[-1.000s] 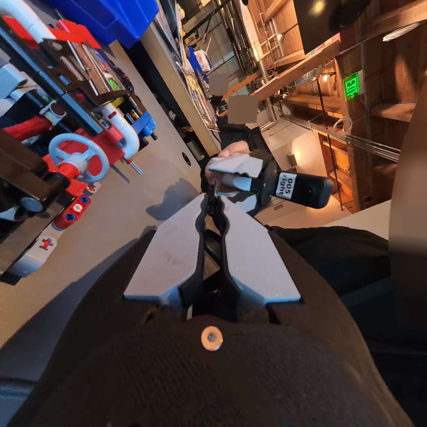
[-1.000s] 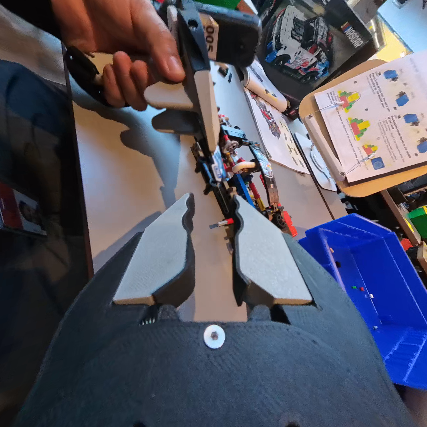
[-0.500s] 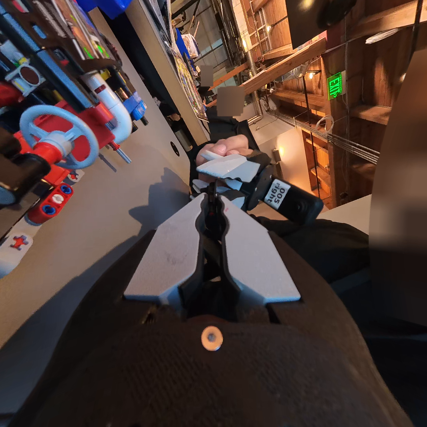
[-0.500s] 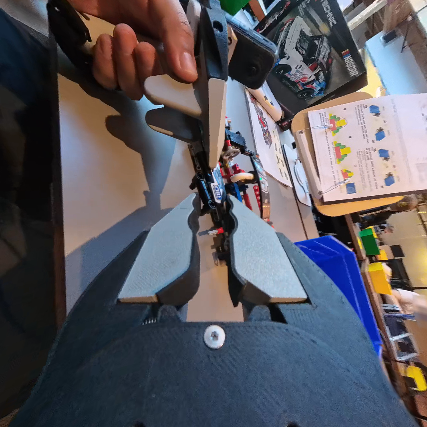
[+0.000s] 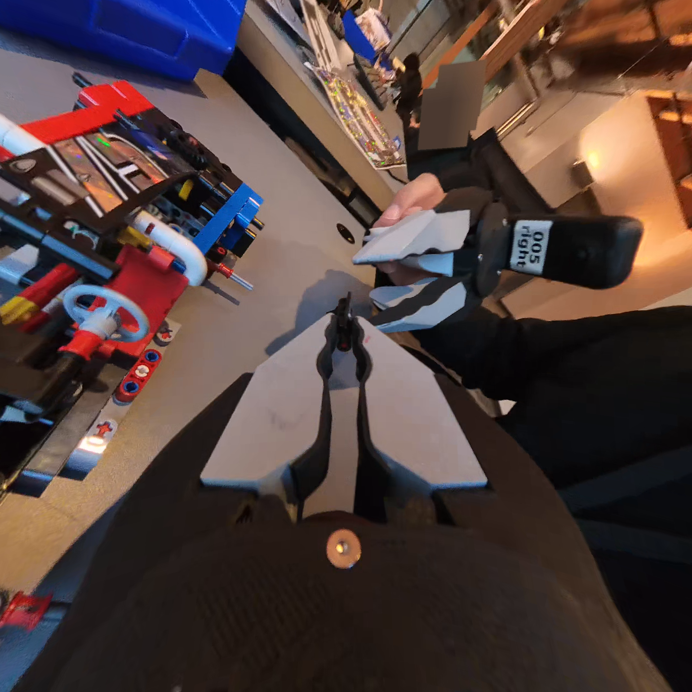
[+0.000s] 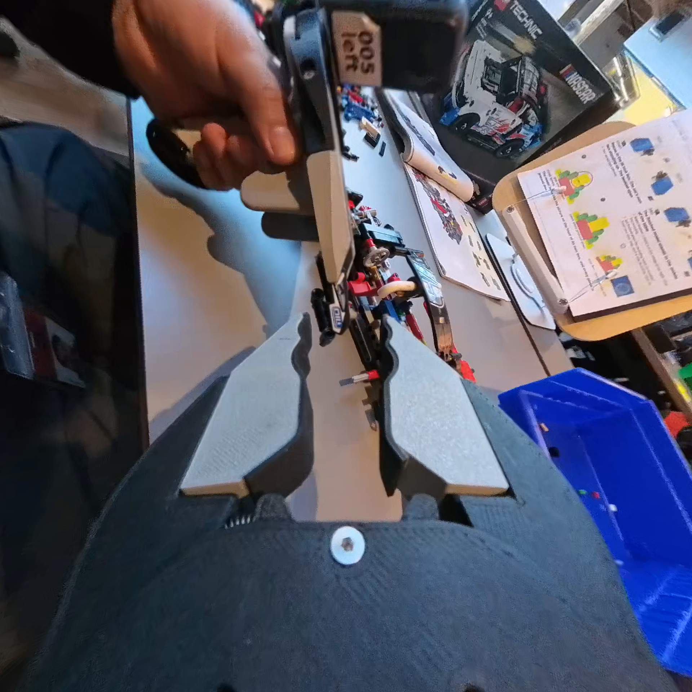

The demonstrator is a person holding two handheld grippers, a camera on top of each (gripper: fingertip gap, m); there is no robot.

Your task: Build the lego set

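Observation:
The partly built Lego car, red, black and blue with a white steering wheel, lies on the grey table at the left. My left gripper is shut on a thin black Lego piece, seen edge-on. In the right wrist view a hand holds this left gripper above the car, and the black piece bears a small sticker. My right gripper is open and empty, its tips on either side just below that piece. It also shows in the left wrist view.
A blue bin stands right of the car. An instruction booklet, the set's box and a clipboard with a sheet lie beyond. A loose red beam lies by the car. Dark clothing lies at the table's left edge. My two grippers' fingertips are within a few centimetres of each other.
My right gripper's jaws have opened wider and drawn back a little from the black piece. My left gripper still holds the piece and has swung away from the car.

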